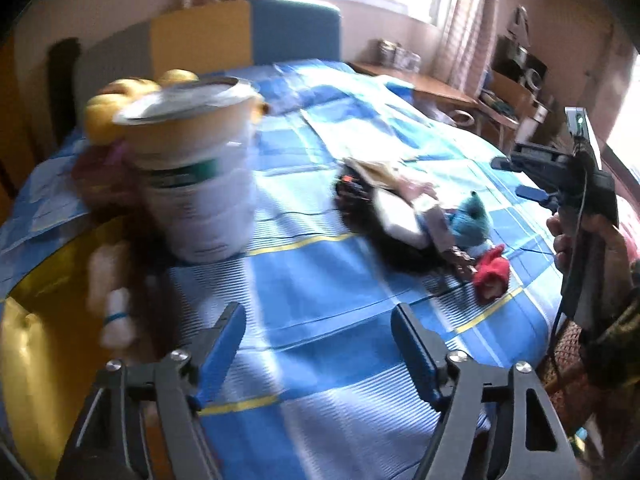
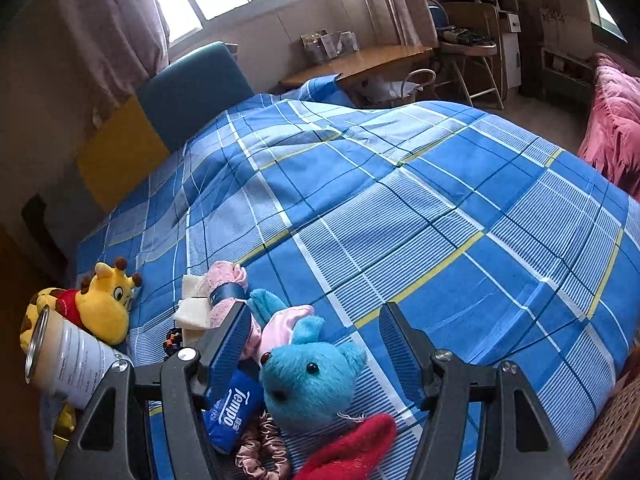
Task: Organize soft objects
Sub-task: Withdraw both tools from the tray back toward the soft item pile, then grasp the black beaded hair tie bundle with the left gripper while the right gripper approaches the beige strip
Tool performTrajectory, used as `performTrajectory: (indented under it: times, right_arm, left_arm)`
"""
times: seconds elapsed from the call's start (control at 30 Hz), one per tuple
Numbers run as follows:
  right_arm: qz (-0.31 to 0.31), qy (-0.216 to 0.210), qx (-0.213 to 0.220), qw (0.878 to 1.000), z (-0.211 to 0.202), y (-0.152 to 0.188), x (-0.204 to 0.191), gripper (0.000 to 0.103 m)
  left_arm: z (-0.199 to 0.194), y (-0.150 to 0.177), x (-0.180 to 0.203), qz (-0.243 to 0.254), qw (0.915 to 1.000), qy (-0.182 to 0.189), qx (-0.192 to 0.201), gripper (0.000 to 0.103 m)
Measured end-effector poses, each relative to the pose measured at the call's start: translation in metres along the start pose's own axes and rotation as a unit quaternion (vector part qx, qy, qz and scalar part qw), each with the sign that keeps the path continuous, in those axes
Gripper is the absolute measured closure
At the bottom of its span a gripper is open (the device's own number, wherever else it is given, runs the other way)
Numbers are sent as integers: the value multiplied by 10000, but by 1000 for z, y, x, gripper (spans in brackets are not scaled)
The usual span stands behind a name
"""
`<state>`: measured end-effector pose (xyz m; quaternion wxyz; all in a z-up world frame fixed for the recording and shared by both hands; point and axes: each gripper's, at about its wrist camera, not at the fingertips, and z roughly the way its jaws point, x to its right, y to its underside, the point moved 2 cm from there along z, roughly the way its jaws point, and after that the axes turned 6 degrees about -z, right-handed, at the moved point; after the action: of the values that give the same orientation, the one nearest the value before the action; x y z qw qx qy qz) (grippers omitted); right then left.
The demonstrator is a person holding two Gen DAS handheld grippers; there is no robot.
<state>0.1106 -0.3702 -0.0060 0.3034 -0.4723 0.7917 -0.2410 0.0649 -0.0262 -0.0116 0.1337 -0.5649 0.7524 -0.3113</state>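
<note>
A pile of soft things lies on the blue plaid bed (image 2: 440, 220): a blue plush bear (image 2: 308, 380), a red knitted piece (image 2: 352, 452), a pink rolled cloth (image 2: 224, 292), a Tempo tissue pack (image 2: 236, 404) and a brown scrunchie (image 2: 260, 452). My right gripper (image 2: 314, 312) hovers open above the bear without touching it. A yellow giraffe plush (image 2: 104, 304) lies behind a white can (image 2: 68, 364). In the left wrist view my left gripper (image 1: 316, 316) is open over bare bedspread. The can (image 1: 200, 184) stands to its left, the pile (image 1: 420, 220) to its right. A hand holds the right gripper (image 1: 520, 178) beyond the pile.
A blue and yellow headboard (image 2: 192, 88) is at the far side. A wooden desk (image 2: 360, 60) and a chair (image 2: 472, 52) stand by the window. A pink blanket (image 2: 612, 128) is at the right, and a shiny yellow bag (image 1: 32, 340) at the bed's left edge.
</note>
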Motion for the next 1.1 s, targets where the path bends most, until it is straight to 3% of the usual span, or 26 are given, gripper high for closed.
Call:
performTrajectory:
  times: [0.23,0.37,0.7,0.83,1.1]
  right_arm:
    - [80,-223,-33,9997,5,0,-2,36]
    - [41,-355,-72,9993,4,0,-5,36]
    - [50,-593,-195,9980,7,2,-7,36]
    - [44,-658,-204,9976,7,2,-8,36]
    - [-120,-652,-259,9975,10,4,-13,37]
  left_arm:
    - [63,-37,25,-1,9987,286,-423,66]
    - [102,-64,28,-210,9974,296,-617,73]
    - [186,-106,38,-628,9922,306,-1035,74]
    - [209,-114,43,-610,9928,296,-987,69]
    - [204,-105,32,-621,9930,452,-898,75]
